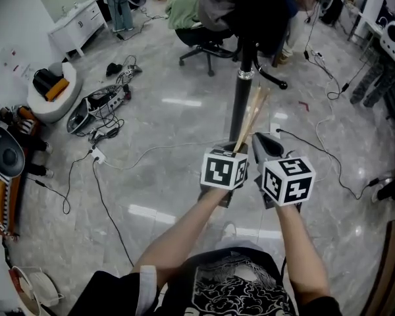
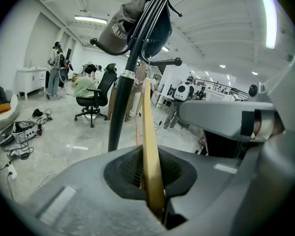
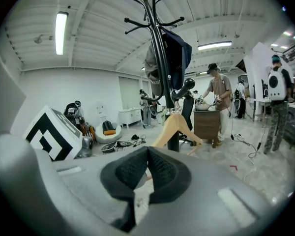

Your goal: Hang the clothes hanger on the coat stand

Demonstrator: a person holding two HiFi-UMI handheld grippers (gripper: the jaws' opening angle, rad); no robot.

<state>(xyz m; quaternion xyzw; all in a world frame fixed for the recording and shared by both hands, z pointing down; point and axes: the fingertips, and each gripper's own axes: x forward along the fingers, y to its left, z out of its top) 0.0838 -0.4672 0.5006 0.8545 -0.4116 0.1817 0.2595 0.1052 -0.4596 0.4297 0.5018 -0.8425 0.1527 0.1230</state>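
Nearest, in the left gripper view: left tool point(image 2: 150, 173), clenched on a wooden clothes hanger point(image 2: 148, 132), flat wood bar pinched between the dark pads and rising almost upright out of them. In the right gripper view: right tool point(image 3: 147, 156), clenched on nothing, pad tips touching. In the head view: both tools side by side, marker cubes up, forearms reaching in from below.

Just past the tools: hanger shoulders angling up toward the black pole of the coat stand point(image 1: 239, 104), just in front of it in the right gripper view; contact with the pole not clear. Not on any hook.

Higher on the coat stand: grey cap point(image 2: 123, 31) and dark garment point(image 3: 179, 50) on the upper pegs, bare curved hooks at the very top.

Under it all: glossy grey floor point(image 1: 171, 124), loose cables point(image 1: 99, 157) trailing to the left.

Further back: black office chair point(image 2: 93, 95) beyond the stand, white cabinet point(image 1: 79, 22) by the left wall, standing person point(image 3: 219, 102) at a brown cabinet on the right.
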